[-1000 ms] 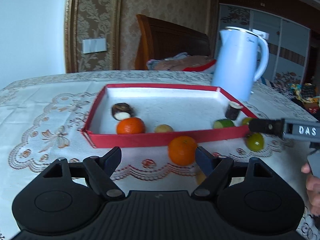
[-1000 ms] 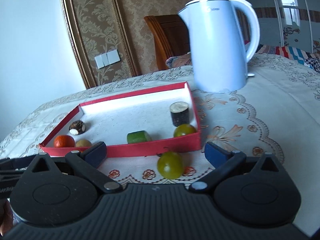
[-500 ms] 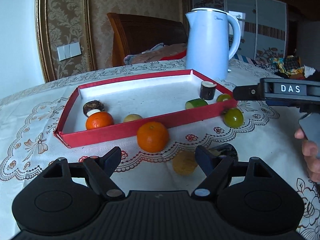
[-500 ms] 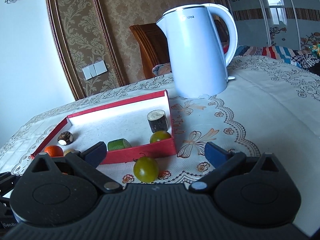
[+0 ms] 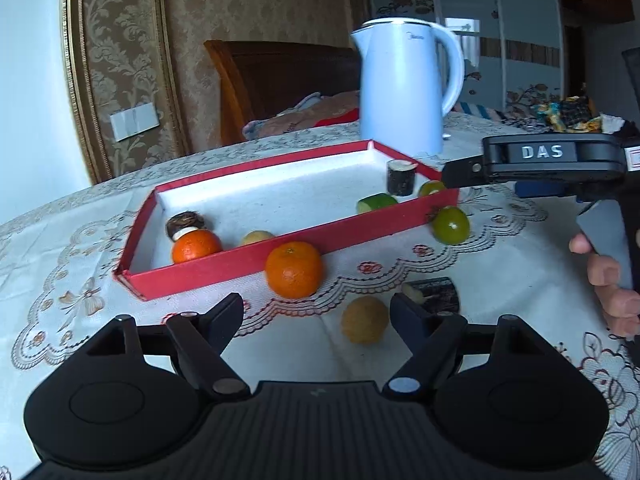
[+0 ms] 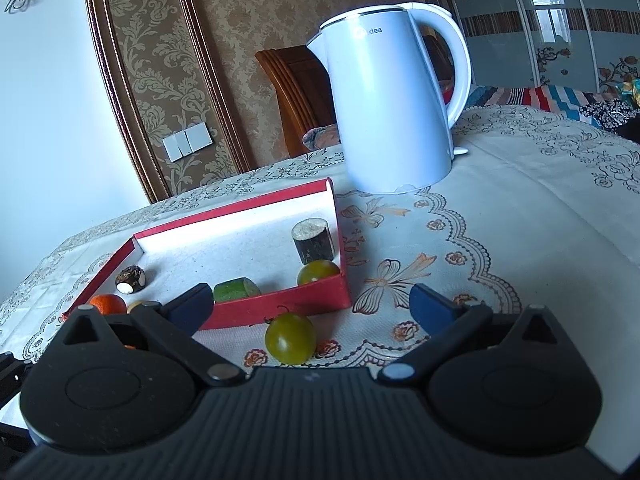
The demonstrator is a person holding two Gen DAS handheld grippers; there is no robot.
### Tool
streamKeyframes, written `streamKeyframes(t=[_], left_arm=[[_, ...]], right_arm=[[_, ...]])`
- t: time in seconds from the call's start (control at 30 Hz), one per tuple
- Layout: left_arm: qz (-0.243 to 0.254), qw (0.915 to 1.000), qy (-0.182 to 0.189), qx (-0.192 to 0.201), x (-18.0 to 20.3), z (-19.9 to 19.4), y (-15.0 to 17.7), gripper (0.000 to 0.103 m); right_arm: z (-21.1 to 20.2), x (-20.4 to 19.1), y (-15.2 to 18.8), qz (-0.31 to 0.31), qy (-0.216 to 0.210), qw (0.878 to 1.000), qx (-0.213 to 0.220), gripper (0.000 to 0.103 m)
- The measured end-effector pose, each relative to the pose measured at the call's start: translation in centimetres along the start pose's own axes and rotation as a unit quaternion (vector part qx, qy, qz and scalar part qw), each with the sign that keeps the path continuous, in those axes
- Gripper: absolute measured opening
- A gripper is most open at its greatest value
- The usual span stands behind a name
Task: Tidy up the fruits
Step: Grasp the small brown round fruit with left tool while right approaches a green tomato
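Two fruits by dark stub (image 5: 434, 295), left view only

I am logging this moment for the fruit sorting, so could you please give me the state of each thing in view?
Left tool: open, empty.
Right tool: open, empty.
Red tray: holds six pieces.
Orange: on cloth, outside tray.
Green fruit: on cloth, outside tray.
Yellow fruit: on cloth, outside tray.
Dark cylinder: lying on its side, outside tray.
Kettle: upright, lid closed.
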State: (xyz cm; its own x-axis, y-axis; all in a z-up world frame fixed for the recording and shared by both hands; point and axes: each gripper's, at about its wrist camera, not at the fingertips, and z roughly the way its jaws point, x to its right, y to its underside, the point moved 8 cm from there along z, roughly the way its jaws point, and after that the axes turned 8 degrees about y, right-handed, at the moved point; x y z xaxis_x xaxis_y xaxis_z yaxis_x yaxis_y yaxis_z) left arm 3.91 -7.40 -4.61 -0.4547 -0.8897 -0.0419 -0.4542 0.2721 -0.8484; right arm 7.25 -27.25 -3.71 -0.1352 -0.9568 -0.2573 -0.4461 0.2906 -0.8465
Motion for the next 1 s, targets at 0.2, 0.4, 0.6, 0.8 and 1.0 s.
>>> streamKeyframes(t=[0.2, 0.4, 0.6, 0.8, 1.0], left_arm=[[-0.049, 0.9973, 0.024, -0.048, 0.2, 1.3, 0.7, 0.08], [-0.037, 0.9979, 0.009, -0.052, 0.7, 1.9, 0.7, 0.074], [-0.014, 0.9985, 0.027, -0.045, 1.7, 1.8, 0.6, 0.037], [0.001, 0.9985, 0.038, -0.04, 2.4, 1.8, 0.5, 0.026], [-0.032, 0.9987, 0.007, -0.038, 0.5, 1.8, 0.4, 0.026]], right_arm=[[-0.1, 0.2, -0.2, 0.005, 0.003, 1.0, 0.004, 0.103], [0.1, 0.2, 0.0, 0.008, 0.002, 1.0, -0.002, 0.103], [0.1, 0.2, 0.1, 0.006, 0.001, 1.0, -0.005, 0.103], [0.0, 0.0, 0.2, 0.002, 0.001, 1.0, -0.005, 0.103], [0.0, -0.6, 0.5, -0.016, -0.007, 1.0, -0.008, 0.103]])
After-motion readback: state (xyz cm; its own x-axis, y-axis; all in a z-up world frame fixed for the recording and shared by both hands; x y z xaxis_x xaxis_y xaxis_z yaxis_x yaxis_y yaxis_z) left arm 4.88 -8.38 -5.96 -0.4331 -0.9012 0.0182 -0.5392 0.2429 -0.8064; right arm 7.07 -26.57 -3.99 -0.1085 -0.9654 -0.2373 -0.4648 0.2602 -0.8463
